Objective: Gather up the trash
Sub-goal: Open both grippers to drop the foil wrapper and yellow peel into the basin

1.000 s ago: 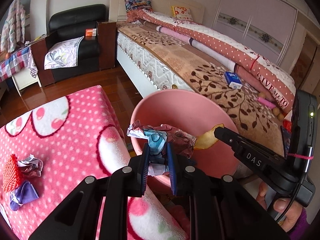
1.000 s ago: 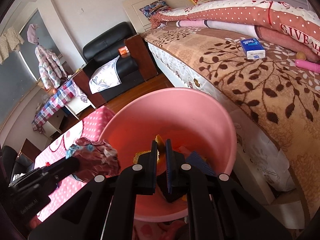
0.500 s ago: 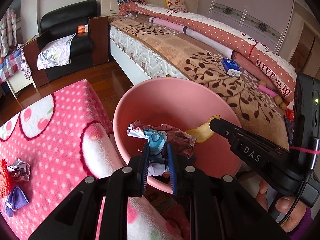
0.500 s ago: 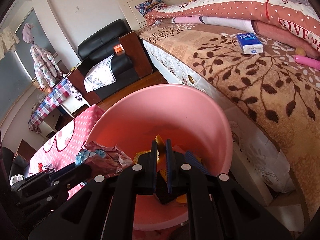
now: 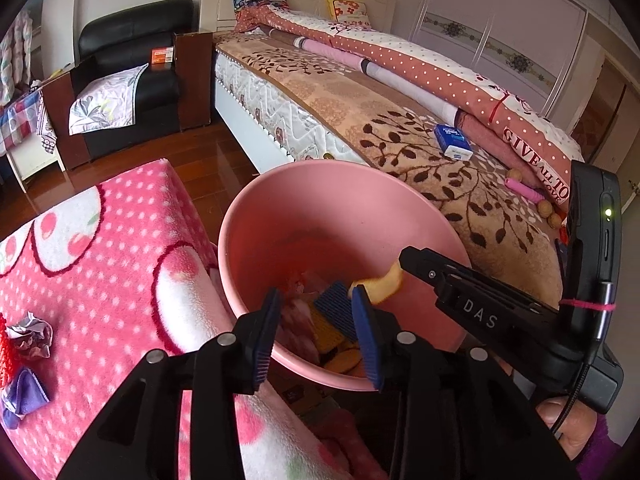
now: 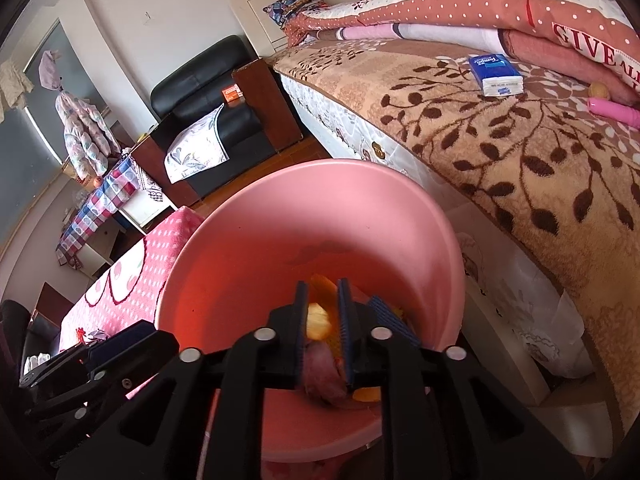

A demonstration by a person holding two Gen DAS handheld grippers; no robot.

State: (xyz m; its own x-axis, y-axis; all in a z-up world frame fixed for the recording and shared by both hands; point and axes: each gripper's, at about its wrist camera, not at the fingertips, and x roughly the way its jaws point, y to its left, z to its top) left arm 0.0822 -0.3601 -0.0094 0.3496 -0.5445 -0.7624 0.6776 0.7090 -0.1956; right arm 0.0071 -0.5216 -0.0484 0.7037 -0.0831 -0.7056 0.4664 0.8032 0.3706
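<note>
A pink bin [image 5: 328, 200] stands between the pink dotted table and the bed; it also shows in the right wrist view [image 6: 320, 216]. My left gripper [image 5: 316, 332] is open and empty over the bin's near rim. The crumpled wrapper [image 5: 298, 312] lies inside the bin on other trash. My right gripper [image 6: 322, 332] reaches into the bin, nearly shut, with a yellow peel [image 6: 318, 322] between its fingers; the peel shows at its tip in the left wrist view [image 5: 380, 286]. More crumpled trash [image 5: 30, 336] and a purple scrap [image 5: 22, 396] lie on the table at the left.
The pink dotted table cover [image 5: 100, 248] lies left of the bin. The bed [image 5: 400, 120], with a blue tissue pack [image 5: 454, 142] on it, is right behind the bin. A black armchair [image 5: 128, 64] stands at the back, past the wooden floor.
My left gripper has opened and the crumpled wrapper has dropped into the bin. The right gripper's fingers have parted slightly around the yellow peel.
</note>
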